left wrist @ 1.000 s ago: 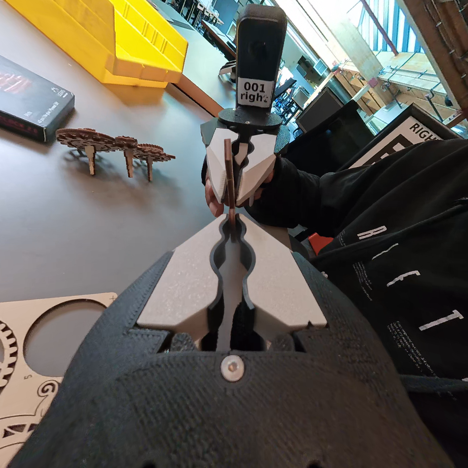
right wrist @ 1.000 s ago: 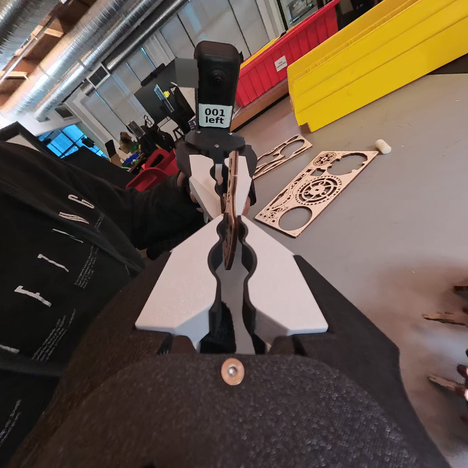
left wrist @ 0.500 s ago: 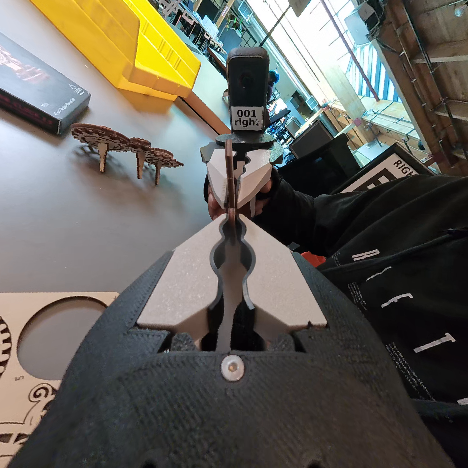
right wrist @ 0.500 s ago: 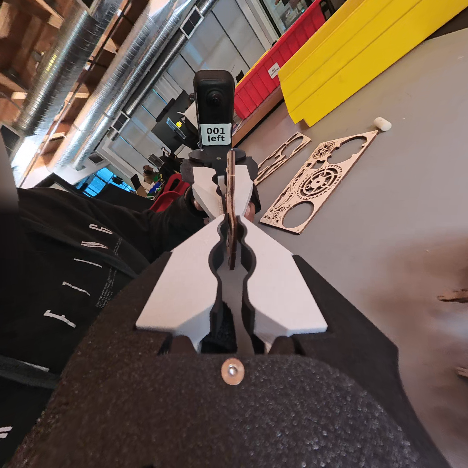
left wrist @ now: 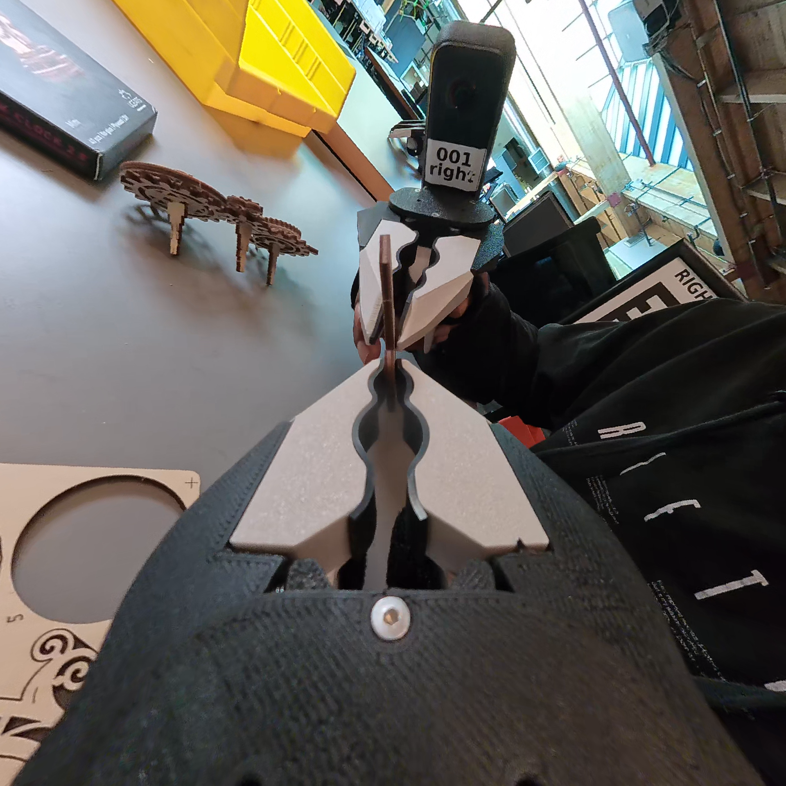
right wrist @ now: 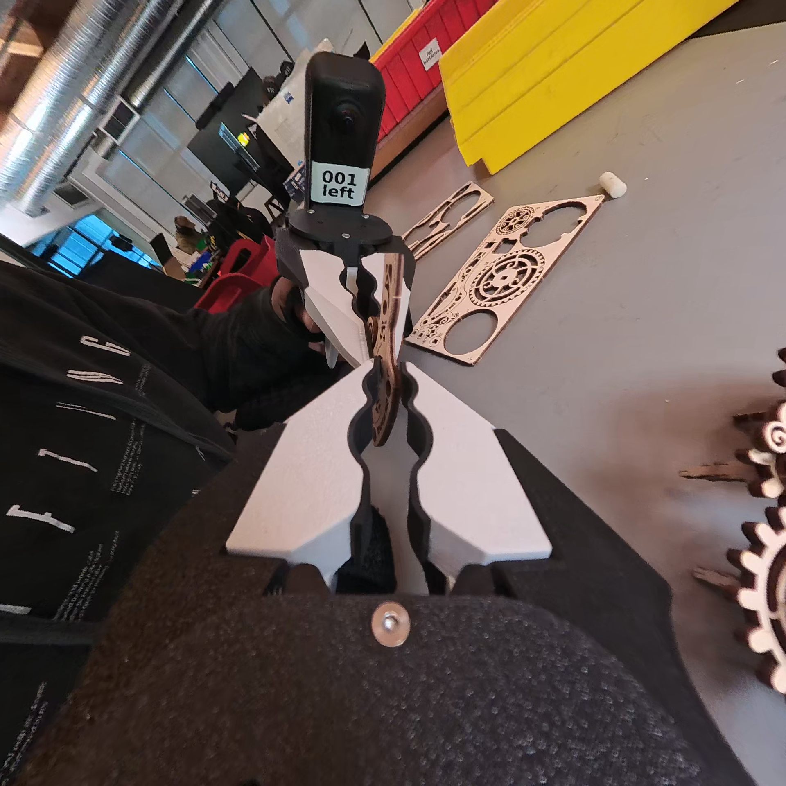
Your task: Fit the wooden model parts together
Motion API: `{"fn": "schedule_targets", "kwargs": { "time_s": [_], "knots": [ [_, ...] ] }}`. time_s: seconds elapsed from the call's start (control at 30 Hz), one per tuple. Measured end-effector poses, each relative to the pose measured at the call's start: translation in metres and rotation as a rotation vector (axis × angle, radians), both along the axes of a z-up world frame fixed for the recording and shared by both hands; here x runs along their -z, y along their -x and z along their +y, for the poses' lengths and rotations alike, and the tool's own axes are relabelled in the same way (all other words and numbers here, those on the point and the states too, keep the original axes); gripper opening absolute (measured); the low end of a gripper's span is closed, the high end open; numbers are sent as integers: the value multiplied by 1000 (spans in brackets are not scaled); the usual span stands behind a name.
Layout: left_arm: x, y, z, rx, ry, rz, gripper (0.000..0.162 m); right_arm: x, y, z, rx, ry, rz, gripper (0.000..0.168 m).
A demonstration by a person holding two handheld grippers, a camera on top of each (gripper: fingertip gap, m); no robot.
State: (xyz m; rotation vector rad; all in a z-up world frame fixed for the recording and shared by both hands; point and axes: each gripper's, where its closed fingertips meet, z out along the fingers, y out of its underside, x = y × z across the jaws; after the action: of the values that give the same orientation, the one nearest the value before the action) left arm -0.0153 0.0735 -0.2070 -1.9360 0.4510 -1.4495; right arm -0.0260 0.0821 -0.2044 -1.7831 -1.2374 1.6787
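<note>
The two tools meet tip to tip above the bench, both pinching the same thin wooden part (right wrist: 385,374) edge-on between them. The left tool (left wrist: 392,369) is closed on one end of that flat piece, and the right tool (right wrist: 386,371) is closed on the other, so the part bridges the small gap from one pair of tips to the other. From the right side its pierced, scroll-cut face shows; from the left only its dark thin edge.

Behind each tool a gloved hand and a black sleeve (left wrist: 638,383) hold the handle.

On the grey bench (left wrist: 127,340), beyond the left tool, a half-built run of brown gears (left wrist: 212,212) stands on short wooden pegs, well apart from the tools. A dark box (left wrist: 72,106) lies just past it, with a yellow bin (left wrist: 263,64) farther back. On the other side a pale cut-out sheet (right wrist: 502,280) lies flat, a narrower sheet (right wrist: 446,217) behind it, and a small white cylinder (right wrist: 612,190) near its far corner.
</note>
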Motion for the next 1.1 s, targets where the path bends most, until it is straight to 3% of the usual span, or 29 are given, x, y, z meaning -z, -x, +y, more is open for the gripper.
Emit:
{"fn": "schedule_targets", "kwargs": {
  "time_s": [0.63, 1.1],
  "knots": [
    [41, -9, -6, 1, 82, 201, 3, 43, -10, -6, -83, -33, -201, 6],
    [55, -11, -8, 9, 128, 230, 3, 56, -12, -8, -97, -59, -266, 5]
  ]
}}
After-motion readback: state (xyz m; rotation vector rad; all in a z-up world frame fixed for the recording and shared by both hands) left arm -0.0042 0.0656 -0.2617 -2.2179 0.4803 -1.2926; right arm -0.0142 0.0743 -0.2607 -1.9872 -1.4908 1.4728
